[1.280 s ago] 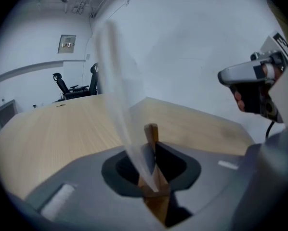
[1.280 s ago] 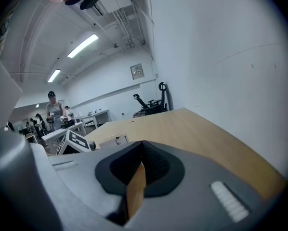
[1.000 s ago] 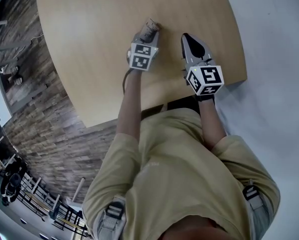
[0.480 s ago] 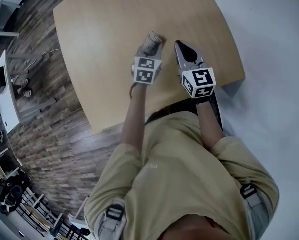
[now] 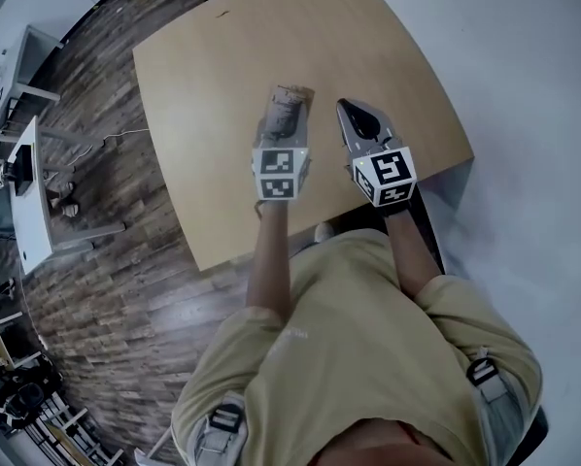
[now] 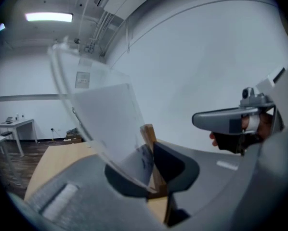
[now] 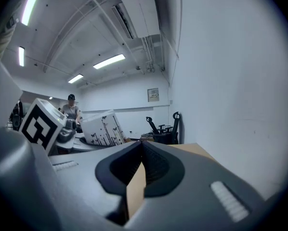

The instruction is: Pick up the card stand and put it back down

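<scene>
Head view is showing a person in a mustard short-sleeved shirt (image 5: 368,338) leaning over a light wooden table with rounded corners (image 5: 213,85), holding a gripper in each hand. The left gripper (image 5: 284,129) is clamping its jaws on the card stand, a clear plastic panel set in a small wooden base (image 5: 289,100), and is holding it up off the table, over the near half of the tabletop. In the left gripper view the dark pads are pressing on the wooden base and the foot of the panel, with the panel rising tilted up and to the left. A pale sheet seems to be sitting inside the panel, though it is not possible to tell for sure.

The right gripper (image 5: 355,115) is hovering just beside the stand, towards the table's right edge, without touching it. Its jaws are meeting at the tips with nothing between them; only a sliver of tabletop is showing through the gap behind them.

Both grippers are working near the table's near edge, close to the person's body. Wide bare wood is stretching away to the table's far and left edges. Beyond the table's left edge dark plank flooring (image 5: 96,260) is running towards a white desk (image 5: 28,202); beyond its right edge pale grey floor (image 5: 524,115) is lying open.
</scene>
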